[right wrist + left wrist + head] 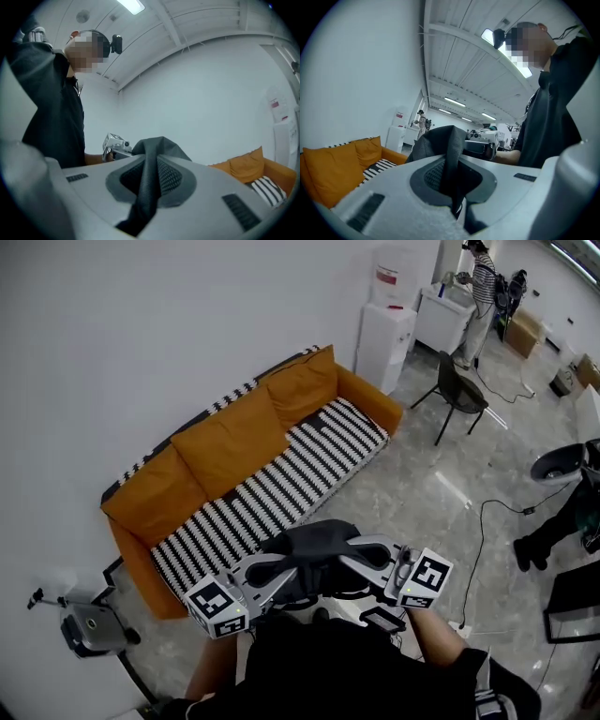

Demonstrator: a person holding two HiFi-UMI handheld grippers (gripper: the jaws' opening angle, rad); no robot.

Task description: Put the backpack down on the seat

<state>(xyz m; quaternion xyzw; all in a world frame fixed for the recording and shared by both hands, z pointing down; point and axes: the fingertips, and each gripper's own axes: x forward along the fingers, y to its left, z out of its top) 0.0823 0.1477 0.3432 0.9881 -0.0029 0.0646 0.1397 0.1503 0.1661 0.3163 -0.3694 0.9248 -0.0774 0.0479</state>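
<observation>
Orange sofa (234, 439) w/ its striped seat (281, 488) is well ahead, so the black backpack (314, 545) hangs mid-air betw. my tools, left gripper (274, 574) & right gripper (364, 559) each clamped tight on a strap (147, 187), prob. to carry it level.

One sofa (272, 491) at ten o'clock, with three orange cushions (234, 442) along its back. One backpack (314, 542) at six o'clock. Two grippers: the left gripper (284, 569) and the right gripper (353, 555). One black chair (459, 390), one water dispenser (386, 334) and one distant person (481, 282) at one o'clock.
</observation>
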